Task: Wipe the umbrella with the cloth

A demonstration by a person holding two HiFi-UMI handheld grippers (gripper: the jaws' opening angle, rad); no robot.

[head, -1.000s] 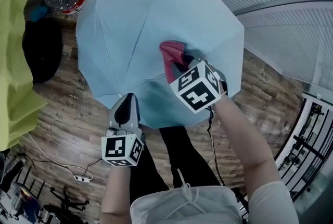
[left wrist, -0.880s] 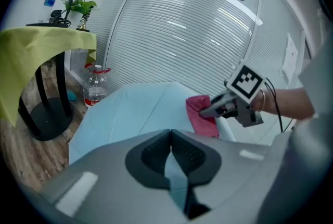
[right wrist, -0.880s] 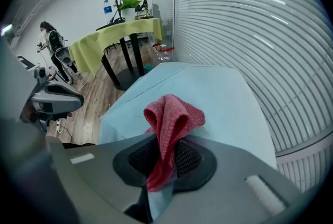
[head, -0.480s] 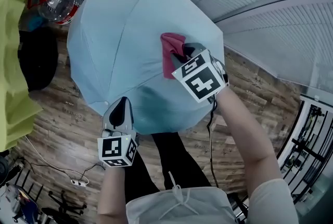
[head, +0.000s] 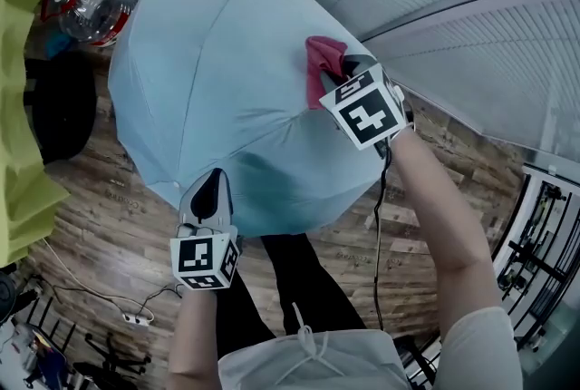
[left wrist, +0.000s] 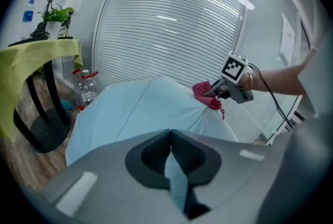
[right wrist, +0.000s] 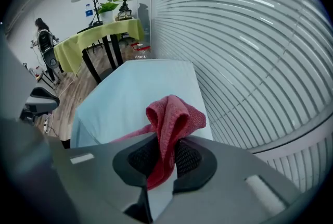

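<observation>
While my right claw [head: 343, 72] clenches a red cloth [head: 321, 69] at upper centre of the head view, the cloth lies against the pale blue umbrella [head: 217, 71], near the canopy's right rim. In the right gripper view the cloth [right wrist: 174, 116] bunches between the two dark pads of the claw [right wrist: 165, 158], with a fold rising above them and a tail hanging below. The umbrella [right wrist: 138, 87] spreads just behind it.

My left claw [head: 216, 181], at lower left of the head view, bites the canopy's near edge. The left gripper view shows that claw [left wrist: 170, 151] closed tight at the tips, with a strip of blue fabric from the umbrella [left wrist: 135, 108] caught between the pads. From there the cloth [left wrist: 206, 94] and the right claw [left wrist: 217, 94] show right of centre, on the canopy's far slope.

The umbrella is open, dome up, over a wood floor [head: 109, 225]. A clear bottle [head: 89, 3] with a red cap stands at upper left of the head view, just past the canopy's rim. A table [right wrist: 99, 35] under a yellow-green cover stands at upper left of the right gripper view, with a potted plant [right wrist: 107, 8] on top. White slatted blinds [right wrist: 250, 56] fill the right side of that view.
</observation>
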